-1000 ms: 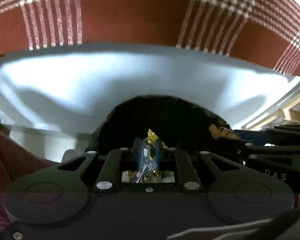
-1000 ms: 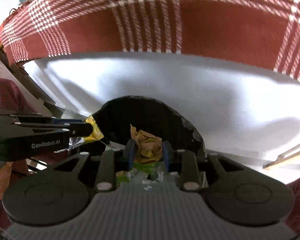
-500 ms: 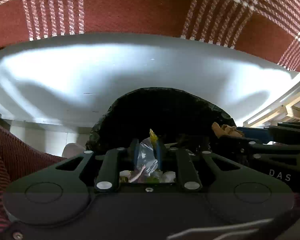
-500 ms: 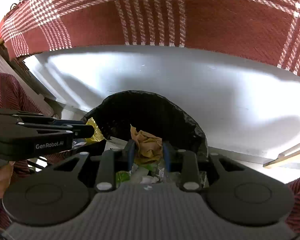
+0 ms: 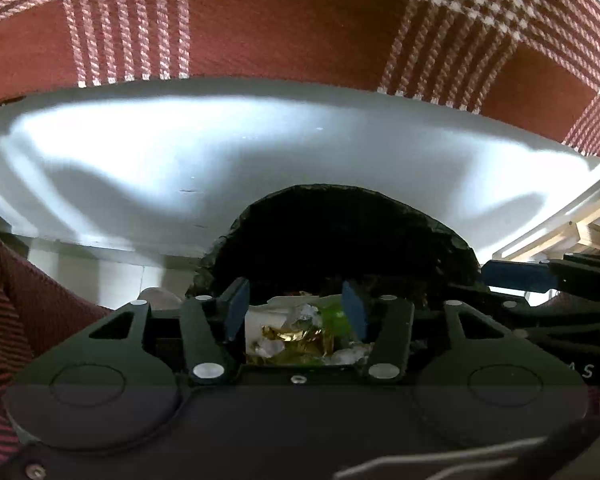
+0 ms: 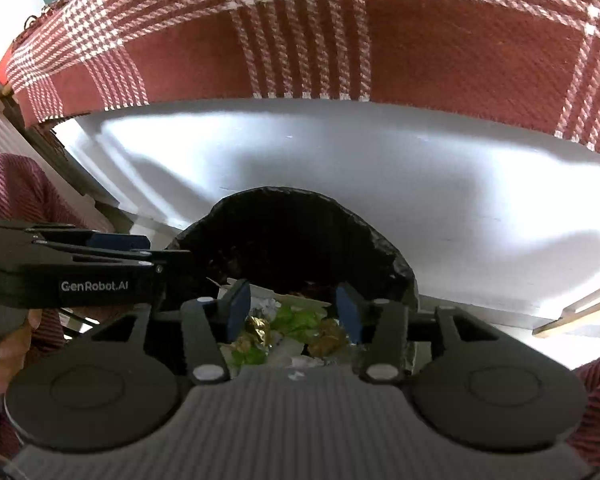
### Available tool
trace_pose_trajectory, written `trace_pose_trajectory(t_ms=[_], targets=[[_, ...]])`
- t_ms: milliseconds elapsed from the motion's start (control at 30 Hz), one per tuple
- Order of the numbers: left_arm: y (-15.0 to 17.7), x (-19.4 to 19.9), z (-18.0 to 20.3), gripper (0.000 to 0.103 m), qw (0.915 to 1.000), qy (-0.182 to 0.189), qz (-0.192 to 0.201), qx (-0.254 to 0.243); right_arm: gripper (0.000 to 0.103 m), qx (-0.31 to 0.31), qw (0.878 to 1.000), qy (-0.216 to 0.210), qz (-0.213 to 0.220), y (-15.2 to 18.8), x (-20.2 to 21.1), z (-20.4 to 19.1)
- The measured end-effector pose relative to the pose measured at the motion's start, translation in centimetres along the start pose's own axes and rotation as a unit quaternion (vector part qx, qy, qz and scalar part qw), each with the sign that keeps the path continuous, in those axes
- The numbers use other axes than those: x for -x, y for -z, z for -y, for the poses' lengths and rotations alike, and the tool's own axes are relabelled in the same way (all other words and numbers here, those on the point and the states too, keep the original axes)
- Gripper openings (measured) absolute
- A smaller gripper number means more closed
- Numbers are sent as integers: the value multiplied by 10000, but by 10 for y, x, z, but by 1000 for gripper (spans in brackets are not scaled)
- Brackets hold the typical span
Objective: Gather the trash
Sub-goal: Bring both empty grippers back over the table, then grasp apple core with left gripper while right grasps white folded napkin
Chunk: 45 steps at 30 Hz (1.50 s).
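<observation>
Both hand-held grippers: my left hand-held gripper (image 5: 296, 312) and my right hand-held gripper (image 6: 290, 308) hang with their blue pads spread wide, and I see nothing pinched between either pair.
Bin: a black-lined trash bin (image 6: 300, 236) sits directly under and ahead of both tools, its far rim against the near edge of the white worktop (image 6: 340, 160).
Trash: crumpled gold foil (image 5: 296, 338), green wrapper scraps (image 6: 296, 320) and white paper bits lie heaped inside the bin, seen through the gap of each tool.
Key relation: the heap lies straight below the open jaws, inside the liner, not on the worktop; neither tool touches it, as far as I can tell.
Side by side: my left tool shows at the left edge of the right view, level with the bin rim, so both are about equally near.
Cloth: a red plaid cloth (image 5: 300, 20) covers the worktop's far side.
My judgement: both loads look dropped; the next pickup lies away from the bin, out of view.
</observation>
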<state>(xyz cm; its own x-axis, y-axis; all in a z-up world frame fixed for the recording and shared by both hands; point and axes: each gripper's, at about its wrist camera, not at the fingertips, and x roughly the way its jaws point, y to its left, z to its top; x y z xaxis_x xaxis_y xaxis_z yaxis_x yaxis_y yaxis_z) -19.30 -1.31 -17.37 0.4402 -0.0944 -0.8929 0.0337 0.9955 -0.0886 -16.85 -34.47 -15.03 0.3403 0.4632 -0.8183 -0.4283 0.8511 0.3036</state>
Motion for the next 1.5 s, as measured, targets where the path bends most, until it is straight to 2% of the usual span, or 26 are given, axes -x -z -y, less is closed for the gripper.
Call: trace_pose_trajectory(t_ms=[167,200,300,333,567,733,833,900,1067,1333,1400,1500], targets=[[-8,20,1,60,9998,51,183,-107,66,2,9999,-74,141,-6,13,0],[-10,28,1,63,9995,98,268,-163,66,8,9998,-91,186,-8,17,0],[-21,58,-1,84,9964,349,656,-401,69,63,9988,-185,442,-20,41,0],[-25,69,-2,85,9948,408,813,-466,71,72,9982,-224,546,-24,49,0],[-68,141,-12,89,9805,678,1754,-575,76,193,9887,-457,1418,-65,113,3],[-104,171,-7,91,9686,739,2249,-764,78,289,9801,-491,1902,-104,141,5],[-132,181,-4,91,9630,671,2477,-819,78,325,9761,-328,2122,-129,150,9],[-155,182,-3,91,9601,688,2587,-813,78,362,9736,-205,2247,-148,155,13],[-223,165,0,91,9606,661,2648,-529,78,230,9701,45,2416,-201,155,25],[-330,107,1,91,9627,839,2562,230,77,-65,9653,408,2579,-277,130,48],[-353,86,5,90,9639,723,2549,283,76,-93,9648,558,2569,-294,117,53],[-377,49,20,87,9694,277,2438,73,72,-293,9654,704,2494,-315,97,64]])
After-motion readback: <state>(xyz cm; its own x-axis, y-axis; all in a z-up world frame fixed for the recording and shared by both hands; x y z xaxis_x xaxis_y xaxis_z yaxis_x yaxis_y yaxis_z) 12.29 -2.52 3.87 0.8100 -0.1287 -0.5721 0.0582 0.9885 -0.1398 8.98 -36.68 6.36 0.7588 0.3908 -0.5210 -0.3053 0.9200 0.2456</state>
